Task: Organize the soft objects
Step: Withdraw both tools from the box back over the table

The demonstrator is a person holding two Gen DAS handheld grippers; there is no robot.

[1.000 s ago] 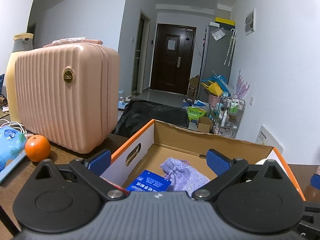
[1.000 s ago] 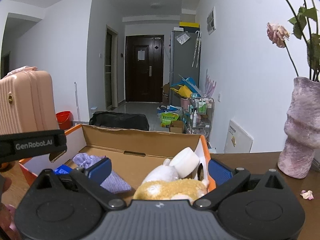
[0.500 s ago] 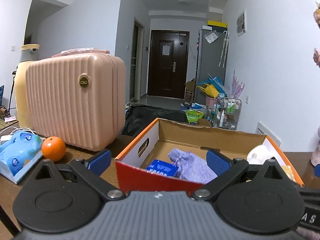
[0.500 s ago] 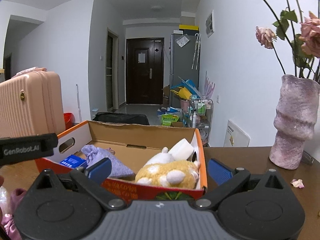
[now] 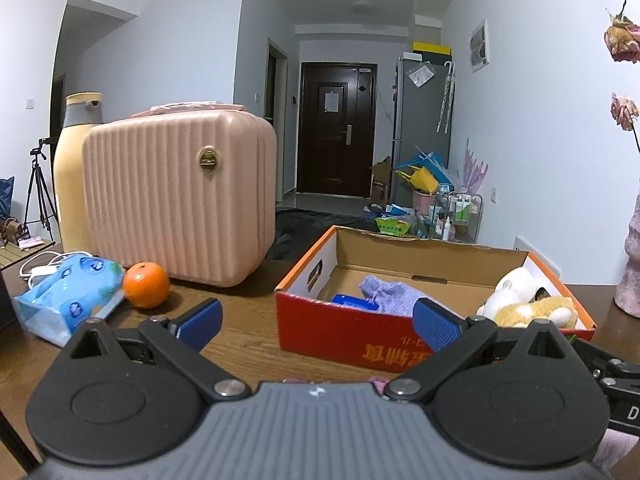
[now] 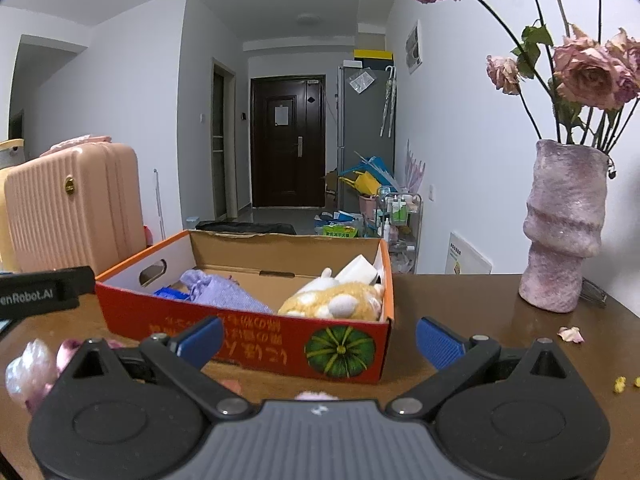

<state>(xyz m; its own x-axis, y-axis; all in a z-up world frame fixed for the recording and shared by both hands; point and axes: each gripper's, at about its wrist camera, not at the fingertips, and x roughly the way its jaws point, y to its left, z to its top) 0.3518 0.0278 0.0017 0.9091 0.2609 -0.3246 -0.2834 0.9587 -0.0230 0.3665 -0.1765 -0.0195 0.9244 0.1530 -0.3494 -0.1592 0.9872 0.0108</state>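
Observation:
A red and orange cardboard box (image 5: 344,330) (image 6: 248,332) stands on the brown table. Inside lie a purple knitted pouch (image 5: 394,294) (image 6: 224,294), a blue packet (image 5: 352,302) (image 6: 168,293), and a yellow and white plush toy (image 5: 528,308) (image 6: 336,300). My left gripper (image 5: 318,318) is open and empty, just in front of the box's near wall. My right gripper (image 6: 320,338) is open and empty, also in front of the box. A pink soft object (image 6: 30,368) lies on the table at the lower left of the right wrist view.
A pink hard case (image 5: 180,196) (image 6: 72,208) stands left of the box, with a tall beige bottle (image 5: 74,168) behind it. An orange (image 5: 146,285) and a blue tissue pack (image 5: 68,296) lie by the case. A purple vase (image 6: 564,232) with dried roses stands right.
Both grippers have drawn back from over the box toward the near side of the table. The box's front wall now shows in both views. Both stayed open.

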